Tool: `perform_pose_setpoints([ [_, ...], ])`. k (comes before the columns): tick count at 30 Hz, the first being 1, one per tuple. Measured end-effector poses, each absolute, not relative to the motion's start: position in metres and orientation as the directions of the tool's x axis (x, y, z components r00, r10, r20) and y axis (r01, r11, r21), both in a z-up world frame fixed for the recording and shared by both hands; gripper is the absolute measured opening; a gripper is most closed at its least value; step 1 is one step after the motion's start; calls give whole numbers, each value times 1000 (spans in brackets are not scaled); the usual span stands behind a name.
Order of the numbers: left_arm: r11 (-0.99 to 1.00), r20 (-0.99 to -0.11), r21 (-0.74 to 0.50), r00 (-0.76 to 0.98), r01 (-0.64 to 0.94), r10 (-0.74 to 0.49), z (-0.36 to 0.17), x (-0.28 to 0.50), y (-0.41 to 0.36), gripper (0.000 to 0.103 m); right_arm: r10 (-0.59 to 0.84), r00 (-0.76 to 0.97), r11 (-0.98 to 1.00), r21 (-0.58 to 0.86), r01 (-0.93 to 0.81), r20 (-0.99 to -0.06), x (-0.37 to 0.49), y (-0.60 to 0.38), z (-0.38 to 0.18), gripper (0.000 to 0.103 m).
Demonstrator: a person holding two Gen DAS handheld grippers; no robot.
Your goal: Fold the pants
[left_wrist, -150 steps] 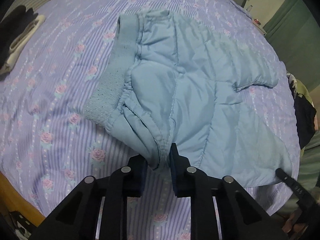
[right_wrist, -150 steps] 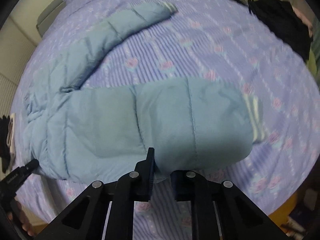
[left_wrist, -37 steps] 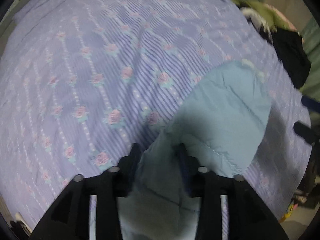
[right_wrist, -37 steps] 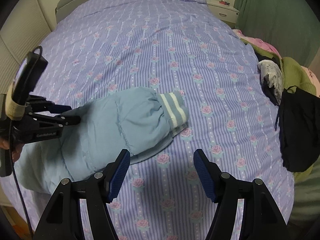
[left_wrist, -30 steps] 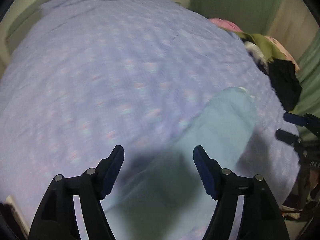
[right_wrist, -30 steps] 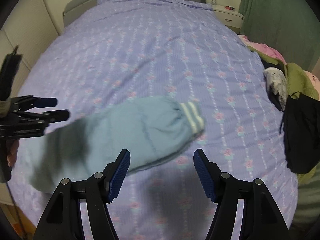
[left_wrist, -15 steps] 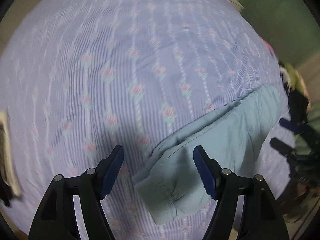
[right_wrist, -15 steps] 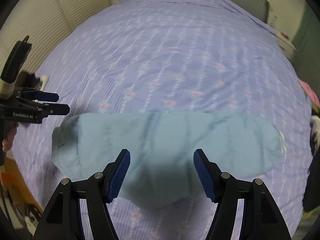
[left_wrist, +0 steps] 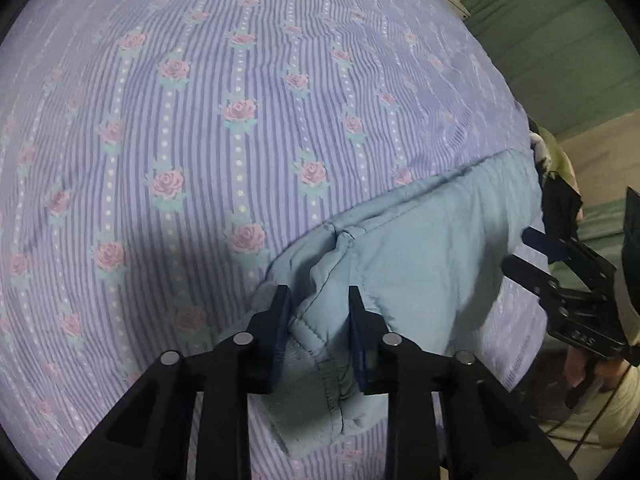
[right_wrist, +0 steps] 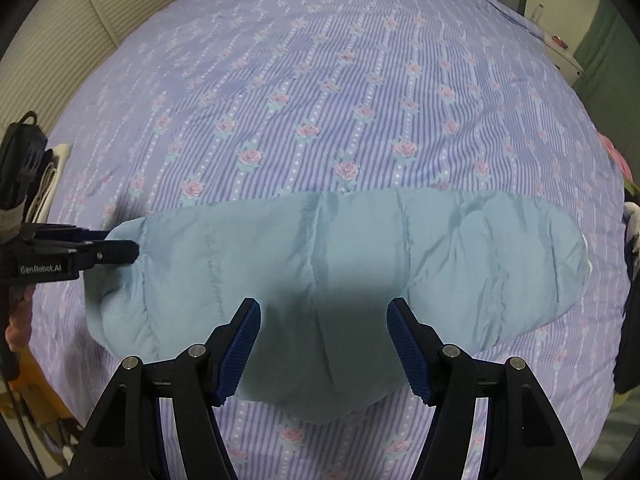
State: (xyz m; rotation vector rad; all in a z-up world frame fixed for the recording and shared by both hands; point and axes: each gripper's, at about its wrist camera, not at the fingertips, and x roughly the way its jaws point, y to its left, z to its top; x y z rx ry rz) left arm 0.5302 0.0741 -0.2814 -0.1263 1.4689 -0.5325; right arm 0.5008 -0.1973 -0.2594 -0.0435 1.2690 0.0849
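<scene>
Light blue padded pants (right_wrist: 340, 264) lie on the bed folded lengthwise into one long band, waistband end at the left, cuffs at the right. My left gripper (left_wrist: 318, 300) is shut on the waistband end of the pants (left_wrist: 420, 264); it also shows in the right wrist view (right_wrist: 120, 250) at the pants' left end. My right gripper (right_wrist: 322, 316) is open and empty, hovering above the middle of the band's near edge; it shows at the right edge of the left wrist view (left_wrist: 528, 248).
The bed has a lilac striped cover with roses (right_wrist: 320, 100). Dark and green clothes lie at its right edge (right_wrist: 630, 260). A nightstand (right_wrist: 560, 52) stands at the far right corner. A black and white item (right_wrist: 44, 184) lies at the left edge.
The left gripper went from wide open to shut on the waistband end. The right gripper stayed open above the pants, which now lie as one flat band.
</scene>
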Motion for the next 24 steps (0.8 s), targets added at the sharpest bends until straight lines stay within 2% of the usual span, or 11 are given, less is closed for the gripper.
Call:
perform_pose_setpoints([
  [2,886,-924,-358,25,294,-382,-281,529,74,28,39,292,996,13,-90,-956,502,-192,-263,67],
  [3,901,-937,-323,38,291,-348,-283,530,73,40,40,291,996,13,-93,-956,501,-189,-264,67],
  [4,920,-954,-275,44,280,-298,-286,532,74,57,39,286,995,11,-96,-957,504,-189,-266,67],
  [5,927,-958,-260,45,268,-282,-288,532,80,61,34,278,995,6,-100,-960,504,-186,-268,67],
  [9,922,-937,-335,36,194,-348,-283,529,96,64,32,259,994,3,-111,-965,499,-177,-272,67],
  [12,910,-915,-378,78,171,-395,-272,518,108,74,42,260,993,12,-114,-965,496,-174,-271,67],
  [15,898,-898,-425,67,116,-434,-284,506,121,74,41,262,993,11,-115,-964,494,-171,-269,67],
  [22,790,-797,-603,44,-111,-603,-340,499,134,75,24,239,990,-9,-138,-971,490,-163,-276,67],
  [24,769,-779,-625,41,-134,-626,-349,500,131,73,17,237,990,-17,-140,-971,489,-162,-277,67],
])
